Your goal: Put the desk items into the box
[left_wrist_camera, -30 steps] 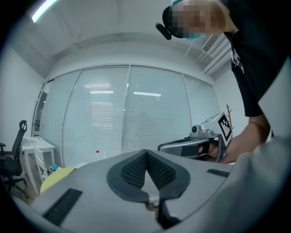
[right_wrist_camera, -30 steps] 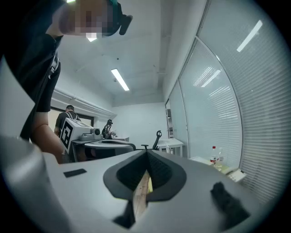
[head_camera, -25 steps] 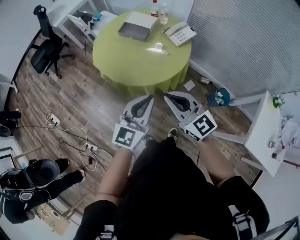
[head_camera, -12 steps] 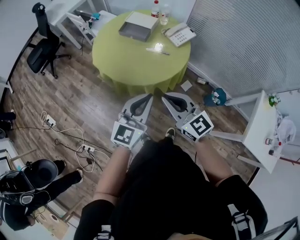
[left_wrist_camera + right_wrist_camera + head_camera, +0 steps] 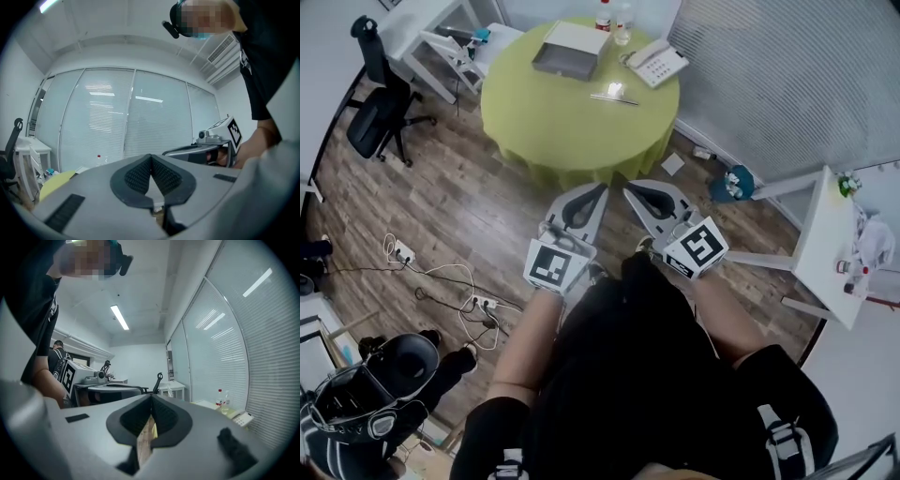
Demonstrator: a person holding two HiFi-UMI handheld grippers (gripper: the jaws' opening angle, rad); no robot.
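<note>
Both empty: left hand-held gripper jaws together, right hand-held gripper same (nothing clamped in either). Both are over the floor, on the near side of the round green surface and well apart from it. The desk items all lie far ahead:
- box far left-centre
- phone far right
- bottles at the far edge
- thin pen-like item mid-surface, long axis left-right

My read: right is nearer the phone, left nearer the box. Jaws need opening first.
</note>
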